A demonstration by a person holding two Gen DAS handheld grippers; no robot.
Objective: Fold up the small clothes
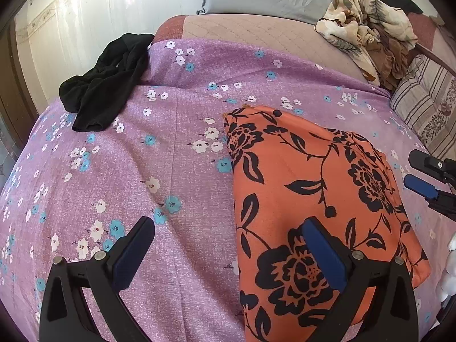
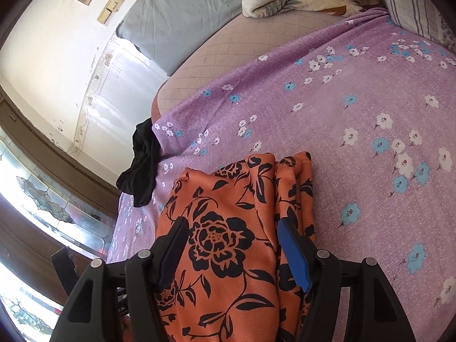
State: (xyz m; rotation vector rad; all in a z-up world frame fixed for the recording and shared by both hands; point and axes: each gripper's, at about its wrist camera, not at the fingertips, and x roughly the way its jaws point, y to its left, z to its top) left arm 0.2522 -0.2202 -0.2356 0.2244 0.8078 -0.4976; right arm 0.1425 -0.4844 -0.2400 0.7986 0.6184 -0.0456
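The orange floral garment (image 1: 313,199) lies flat and already partly folded on the purple flowered sheet (image 1: 142,171) that covers the bed, its long axis running from the near edge of the bed away toward the pillows. In the right wrist view the right tool (image 2: 232,252) hangs directly over the near end of the cloth, jaws spread wide with nothing between them, straddling the garment's doubled-over right margin (image 2: 296,188). The left tool (image 1: 228,256) is likewise wide open and empty; only its right finger sits above the garment's left border, while its left finger hovers over bare sheet. So the cloth lies ahead of and beneath the right tool, and off to the right of the left one, which makes the right hand the nearer. A black garment (image 1: 105,82) waits unfolded well apart, at the bed's far left edge, probably next in line.
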